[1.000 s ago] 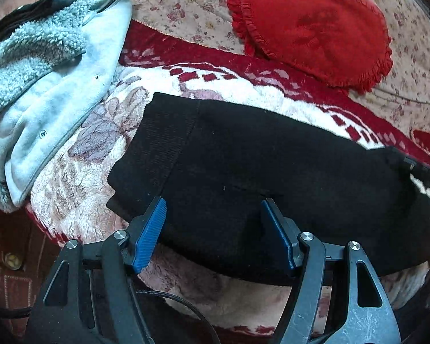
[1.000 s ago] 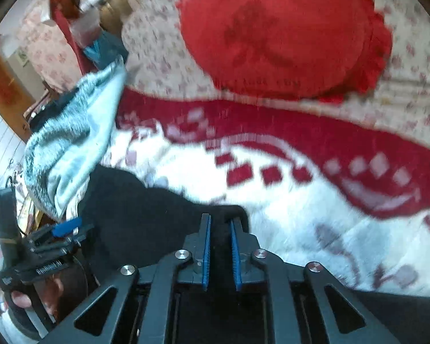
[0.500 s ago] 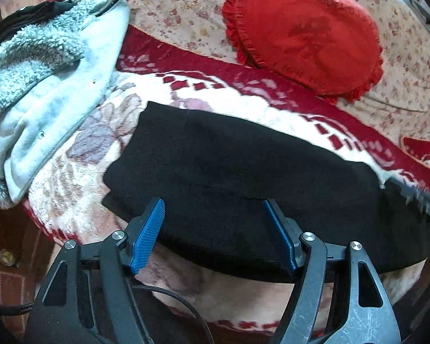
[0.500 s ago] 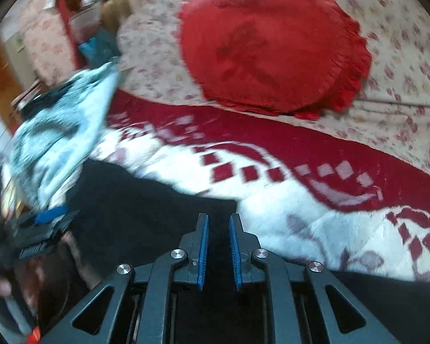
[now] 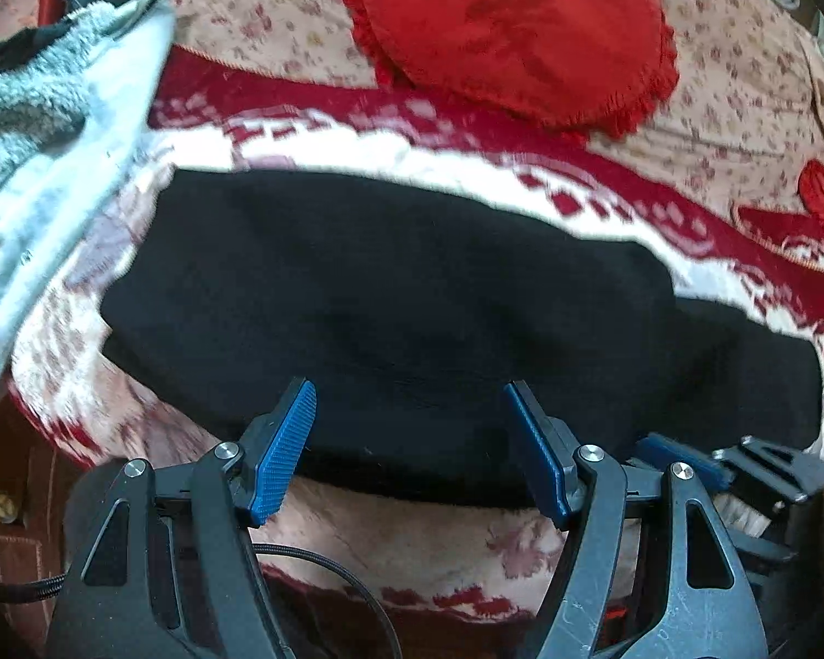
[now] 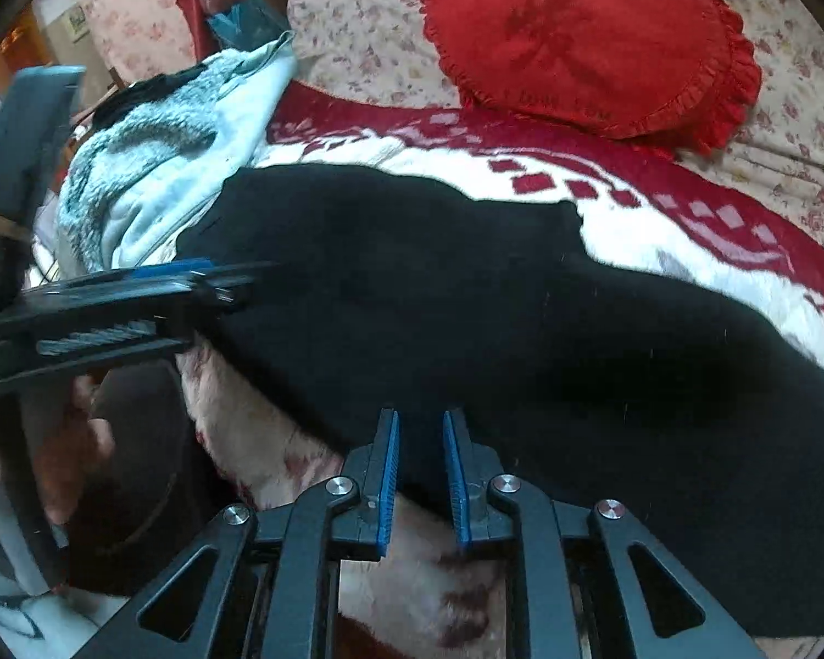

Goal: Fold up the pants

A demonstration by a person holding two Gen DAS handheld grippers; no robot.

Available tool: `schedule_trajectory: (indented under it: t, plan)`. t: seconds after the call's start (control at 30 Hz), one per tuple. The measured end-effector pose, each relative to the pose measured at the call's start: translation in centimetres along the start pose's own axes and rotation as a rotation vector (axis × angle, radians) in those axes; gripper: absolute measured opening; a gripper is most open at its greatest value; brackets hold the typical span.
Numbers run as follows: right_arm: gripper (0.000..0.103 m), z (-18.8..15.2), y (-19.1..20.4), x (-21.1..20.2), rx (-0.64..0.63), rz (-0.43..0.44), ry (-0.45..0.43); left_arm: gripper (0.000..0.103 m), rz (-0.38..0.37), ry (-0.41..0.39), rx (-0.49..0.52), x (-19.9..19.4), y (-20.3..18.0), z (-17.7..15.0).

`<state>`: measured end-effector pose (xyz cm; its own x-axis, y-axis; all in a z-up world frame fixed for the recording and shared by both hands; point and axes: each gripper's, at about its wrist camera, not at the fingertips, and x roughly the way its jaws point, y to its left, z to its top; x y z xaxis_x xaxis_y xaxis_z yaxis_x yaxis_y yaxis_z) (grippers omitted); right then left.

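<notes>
The right gripper [image 6: 420,464] is opening, releasing the pants [image 6: 522,318] at the frame's lower centre, likely finishing a fold. The left gripper [image 5: 409,439] is hovering released, empty.

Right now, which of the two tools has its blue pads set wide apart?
The left tool: its pads stand wide open over the black pants. The right tool shows only a narrow gap, now opening, with pants fabric between.

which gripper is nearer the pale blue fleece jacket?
Left. The left gripper is at the black pants' end beside the pale blue fleece jacket; the right gripper, jaws opening around the pants' near edge, is further along, away from it.
</notes>
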<state>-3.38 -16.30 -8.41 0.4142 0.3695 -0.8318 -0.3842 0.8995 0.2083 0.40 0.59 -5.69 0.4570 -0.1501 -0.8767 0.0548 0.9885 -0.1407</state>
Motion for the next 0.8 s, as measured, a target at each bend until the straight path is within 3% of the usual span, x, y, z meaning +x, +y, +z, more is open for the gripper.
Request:
schedule_trajectory:
  t: [0.1,0.3,0.43,0.63,0.8]
  plan:
    - [0.016,-0.3,-1.1,-1.1,0.037,0.018,0.001,0.070,0.022,-0.009,0.025,-0.1,-0.6,-0.3]
    - [0.018,-2.3,-4.2,-5.0,0.143,-0.060,-0.057,0.070,-0.029,-0.024,0.013,-1.4,-1.2,0.0]
    - [0.021,-5.0,-8.3,-8.3,0.282,-0.125,-0.080,0.070,-0.070,-0.020,0.042,-1.5,-3.0,0.2]
    - [0.024,-9.6,-14.9,-12.6,0.576,-0.155,-0.138,0.070,-0.110,0.003,0.119,-0.7,-6.8,0.1]
    - [0.024,-10.8,-17.9,-15.0,0.669,-0.258,-0.180,0.070,-0.114,0.018,0.181,0.0,-9.5,0.2]
